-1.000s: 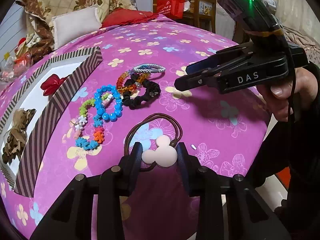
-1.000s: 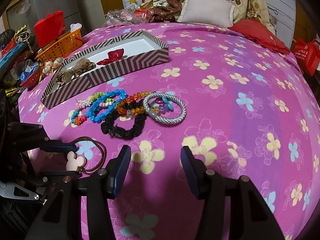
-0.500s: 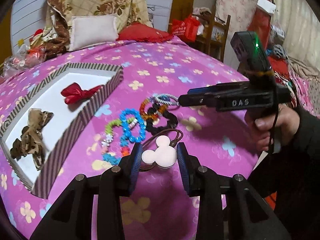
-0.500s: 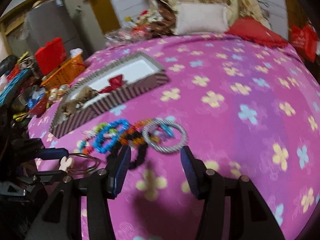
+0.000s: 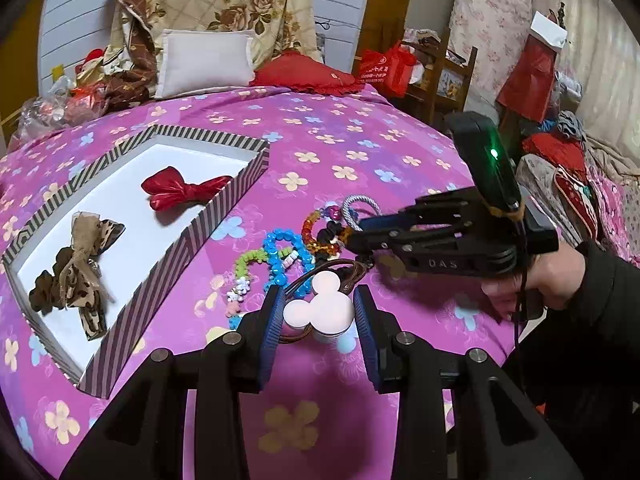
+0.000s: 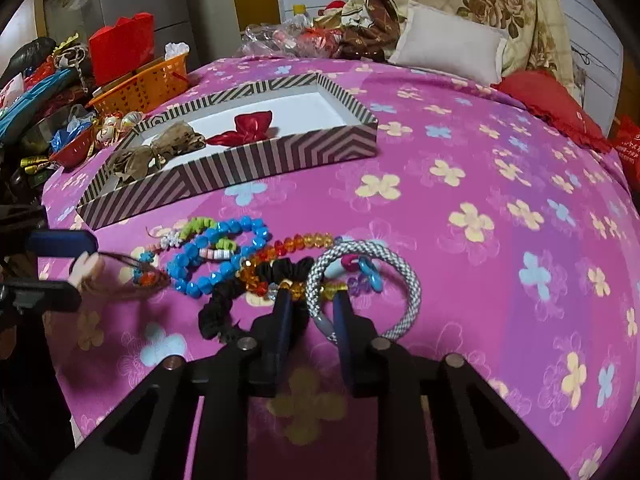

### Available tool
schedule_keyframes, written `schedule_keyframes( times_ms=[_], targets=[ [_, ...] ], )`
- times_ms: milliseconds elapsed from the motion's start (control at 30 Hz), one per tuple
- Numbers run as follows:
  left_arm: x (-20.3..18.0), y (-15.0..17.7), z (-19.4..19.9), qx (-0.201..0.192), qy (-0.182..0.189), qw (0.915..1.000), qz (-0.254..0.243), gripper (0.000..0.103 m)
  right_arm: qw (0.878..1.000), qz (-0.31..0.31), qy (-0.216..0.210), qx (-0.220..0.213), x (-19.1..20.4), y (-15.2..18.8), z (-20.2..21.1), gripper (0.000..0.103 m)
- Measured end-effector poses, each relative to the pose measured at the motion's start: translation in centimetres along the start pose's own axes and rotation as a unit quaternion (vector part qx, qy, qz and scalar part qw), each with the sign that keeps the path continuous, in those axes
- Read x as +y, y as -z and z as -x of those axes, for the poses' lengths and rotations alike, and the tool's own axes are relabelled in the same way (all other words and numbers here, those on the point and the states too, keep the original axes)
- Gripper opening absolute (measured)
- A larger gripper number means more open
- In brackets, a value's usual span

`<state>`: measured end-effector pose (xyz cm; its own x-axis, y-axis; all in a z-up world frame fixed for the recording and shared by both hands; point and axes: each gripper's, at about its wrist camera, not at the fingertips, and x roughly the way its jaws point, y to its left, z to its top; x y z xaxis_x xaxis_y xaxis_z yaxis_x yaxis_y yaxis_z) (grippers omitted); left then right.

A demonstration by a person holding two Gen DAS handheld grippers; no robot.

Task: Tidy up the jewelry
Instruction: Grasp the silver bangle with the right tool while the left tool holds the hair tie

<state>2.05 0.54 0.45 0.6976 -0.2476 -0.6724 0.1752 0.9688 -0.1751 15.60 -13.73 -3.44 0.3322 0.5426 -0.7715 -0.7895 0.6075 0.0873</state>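
Since a second ago the right gripper [image 6: 310, 300] has dropped from above the bedspread to the heap of bracelets, and its fingers [image 6: 282, 312] have narrowed from wide apart to a slim gap around the near side of the silver braided bangle [image 6: 404, 280]; whether they already pinch it I cannot tell; the left gripper [image 5: 318, 312] has lifted, so the box now fills the left of its frame.

Left fingers [image 5: 272, 320] are clenched on the white mouse-head charm [image 5: 320, 308] of a brown hair tie [image 5: 324, 274], whose loop hangs forward off the bedspread [image 5: 320, 136], lower centre of the frame.

At centre of the right view lie the remaining pieces, touching one another: a blue bead bracelet [image 6: 220, 256], a multicoloured bead string [image 6: 188, 232] to its left, an orange-red crystal bracelet [image 6: 288, 246], a black scrunchie [image 6: 224, 304] below it, and the bangle at the right.

At upper left of that frame the striped box [image 6: 248, 160] rests on the bedspread, well apart from the heap; inside it lie a red bow [image 6: 248, 130] and, further left, a brown leopard-print bow [image 6: 160, 148]; in the left view the right gripper enters from the right edge with a green light on its body.
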Motion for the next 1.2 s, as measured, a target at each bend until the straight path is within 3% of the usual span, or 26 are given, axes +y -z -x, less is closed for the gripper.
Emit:
schedule_keyframes(
  times_ms=[200, 433, 667, 833, 867, 933, 967, 1000, 1133, 1200],
  targets=[
    [0.4, -0.2, 0.1, -0.004, -0.003, 1.0, 0.006, 0.013, 1.0, -0.004, -0.002, -0.001, 0.0, 0.5, 0.8, 0.009],
    [0.9, -0.5, 0.6, -0.016, -0.003, 0.9997, 0.018, 0.013, 0.997, -0.055, -0.031, -0.047, -1.0, 0.4, 3.8, 0.008],
    [0.8, -1.0, 1.7, -0.034, -0.001, 0.9992, 0.018, 0.013, 0.983, -0.132, -0.072, -0.11, -2.5, 0.3, 8.0, 0.008],
    [1.5, -1.0, 2.3, -0.043, -0.009, 0.9986, 0.031, 0.013, 0.987, -0.113, -0.048, -0.1, -1.4, 0.4, 8.6, 0.008],
    [1.6, -1.0, 2.3, -0.042, -0.01, 0.9985, 0.033, 0.013, 0.991, -0.101, -0.032, -0.085, -1.2, 0.5, 8.0, 0.012],
    [1.8, -0.9, 2.2, -0.039, -0.013, 0.9985, 0.036, 0.013, 0.994, -0.089, -0.019, -0.058, -0.9, 0.8, 6.9, 0.035],
    [1.9, -0.9, 2.2, -0.038, -0.015, 0.9985, 0.036, 0.013, 0.996, -0.077, -0.018, -0.045, -0.7, 1.0, 6.2, 0.053],
    [1.9, -0.9, 2.1, -0.037, -0.015, 0.9985, 0.036, 0.013, 0.997, -0.062, -0.018, -0.039, -0.3, 1.2, 5.8, 0.057],
    [1.7, -0.8, 1.8, -0.031, -0.014, 0.9989, 0.032, 0.013, 1.0, -0.006, -0.014, -0.017, 1.1, 1.5, 3.8, 0.057],
    [1.6, -0.8, 1.7, -0.029, -0.016, 0.999, 0.029, 0.013, 1.0, 0.016, -0.012, 0.0, 1.5, 1.6, 2.9, 0.043]
  ],
)
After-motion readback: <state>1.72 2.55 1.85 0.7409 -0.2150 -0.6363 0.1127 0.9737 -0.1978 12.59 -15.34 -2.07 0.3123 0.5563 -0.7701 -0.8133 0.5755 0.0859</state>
